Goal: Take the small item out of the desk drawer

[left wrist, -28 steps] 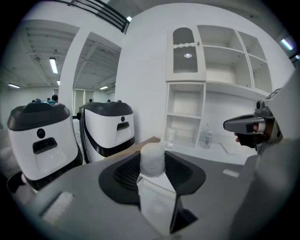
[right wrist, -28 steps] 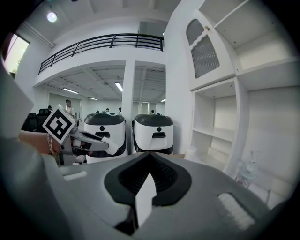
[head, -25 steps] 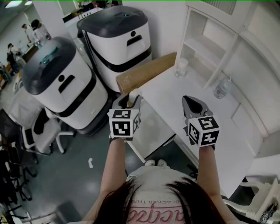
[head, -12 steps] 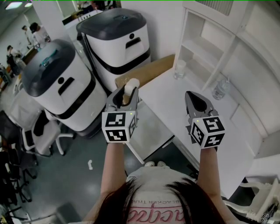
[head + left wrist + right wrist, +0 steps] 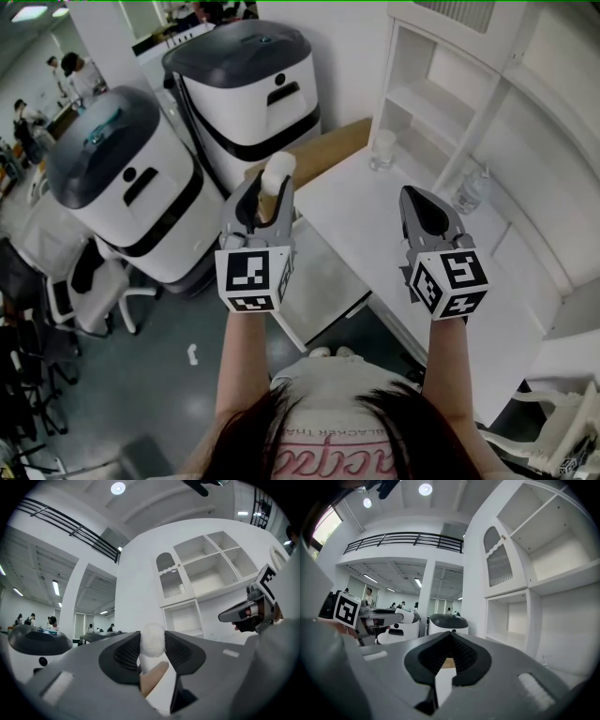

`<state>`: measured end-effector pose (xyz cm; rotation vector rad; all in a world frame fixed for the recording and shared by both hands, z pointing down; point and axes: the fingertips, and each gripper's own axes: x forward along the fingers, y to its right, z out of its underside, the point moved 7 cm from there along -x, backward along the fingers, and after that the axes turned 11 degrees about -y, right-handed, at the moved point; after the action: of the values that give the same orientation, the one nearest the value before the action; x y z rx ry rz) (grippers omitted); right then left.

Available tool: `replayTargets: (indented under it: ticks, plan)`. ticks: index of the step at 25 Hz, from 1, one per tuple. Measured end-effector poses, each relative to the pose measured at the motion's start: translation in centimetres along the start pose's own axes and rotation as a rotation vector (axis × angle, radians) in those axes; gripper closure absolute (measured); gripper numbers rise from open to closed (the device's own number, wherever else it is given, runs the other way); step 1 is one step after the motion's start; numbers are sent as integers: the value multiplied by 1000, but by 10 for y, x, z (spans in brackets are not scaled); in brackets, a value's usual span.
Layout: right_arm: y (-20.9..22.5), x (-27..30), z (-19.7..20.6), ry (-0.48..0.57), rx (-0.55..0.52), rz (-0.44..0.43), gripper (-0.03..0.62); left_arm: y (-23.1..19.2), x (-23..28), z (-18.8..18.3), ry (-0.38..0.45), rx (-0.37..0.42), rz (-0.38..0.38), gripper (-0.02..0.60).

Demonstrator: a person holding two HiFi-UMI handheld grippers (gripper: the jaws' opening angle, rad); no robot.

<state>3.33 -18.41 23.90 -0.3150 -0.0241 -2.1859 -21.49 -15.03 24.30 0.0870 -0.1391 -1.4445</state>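
Note:
My left gripper (image 5: 267,187) is shut on a small white fuzzy item (image 5: 278,172), held up over the left end of the white desk (image 5: 375,220). In the left gripper view the item (image 5: 152,641) sits pinched between the two dark pads (image 5: 125,654). Below the gripper a pale pulled-out drawer (image 5: 323,274) shows at the desk's front. My right gripper (image 5: 419,199) hovers over the desk's front part, its jaws shut with nothing between them, as the right gripper view (image 5: 449,638) confirms.
Two large white and dark-grey machines (image 5: 127,178) (image 5: 248,84) stand left of the desk. A brown cardboard roll (image 5: 323,150) lies at the desk's left end. A glass cup (image 5: 382,148) and a bottle (image 5: 473,192) stand by the white shelf unit (image 5: 441,84). Office chairs (image 5: 89,281) are at left.
The left gripper has risen and moved a little further from me with the white item in it. The right gripper has shifted slightly up and stays shut.

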Motion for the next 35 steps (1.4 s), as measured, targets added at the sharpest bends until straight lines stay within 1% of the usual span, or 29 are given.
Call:
replayTargets:
  ticks: [4,10,15,21,25,30,35]
  plan:
    - [4,-2,-4,27,-2,15,592,0,-2,-8,43,23,-18,408]
    - [12,-9,-15,123,-6,77,594,-3,-7,-19,107,35,-26,408]
    - [16,-16,-24,194,-48,114,594,-5,-10,-29,149,48,-31,408]
    - [16,-22,-31,258,-107,144,594,-8,-9,-36,168,71,-41,408]
    - [18,-26,-37,277,-150,148,594,-11,-8,-42,183,74,-50,408]
    - [23,-30,-42,287,-148,158,594,-19,-11,-49,209,59,-65,408]
    - [30,-32,-46,296,-147,176,594,-27,-12,-56,221,61,-82,408]
